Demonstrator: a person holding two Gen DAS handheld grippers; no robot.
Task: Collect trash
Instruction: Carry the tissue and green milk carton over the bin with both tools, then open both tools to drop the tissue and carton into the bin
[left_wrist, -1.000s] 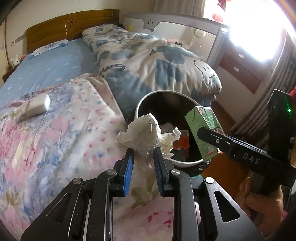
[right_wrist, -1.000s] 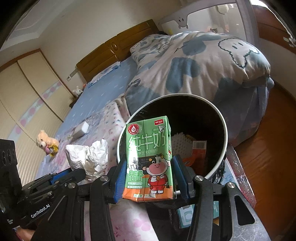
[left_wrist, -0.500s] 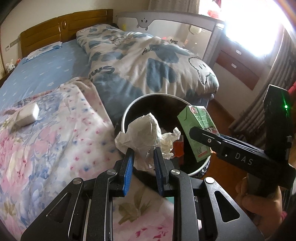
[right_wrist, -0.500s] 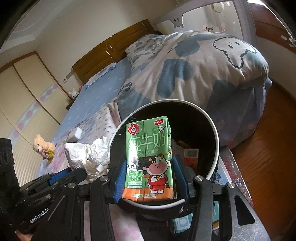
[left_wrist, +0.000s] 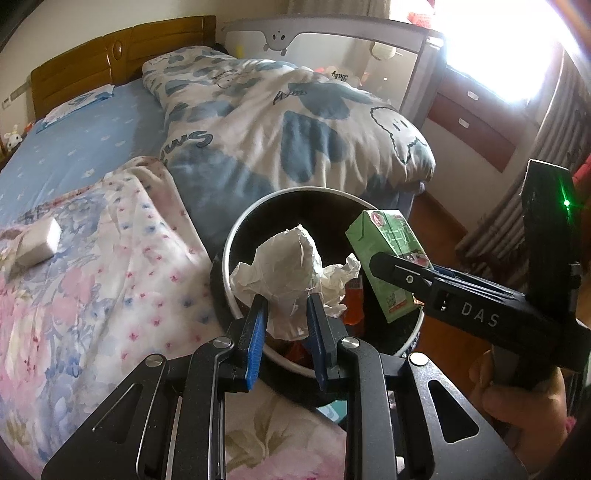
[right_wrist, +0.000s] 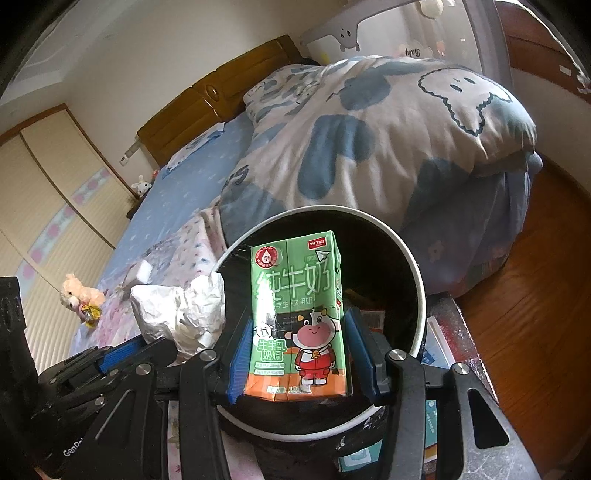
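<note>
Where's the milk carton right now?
The milk carton stands upright, clamped in the right gripper above the bin's open mouth, with the crumpled paper in the left gripper beside it.

The green milk carton (right_wrist: 299, 321) carries large characters 纯牛奶 across its front, with 生牛乳奶源 lower left beside a cartoon cow; the smaller print is too fine to read. "DAS" stands in pale letters on the right gripper (left_wrist: 476, 319) body. The left gripper (right_wrist: 72, 448) body shows "GenRob", cut off. The far quilt (left_wrist: 295, 122) bears "Sm" in blue and "Baby" near its far edge
</note>
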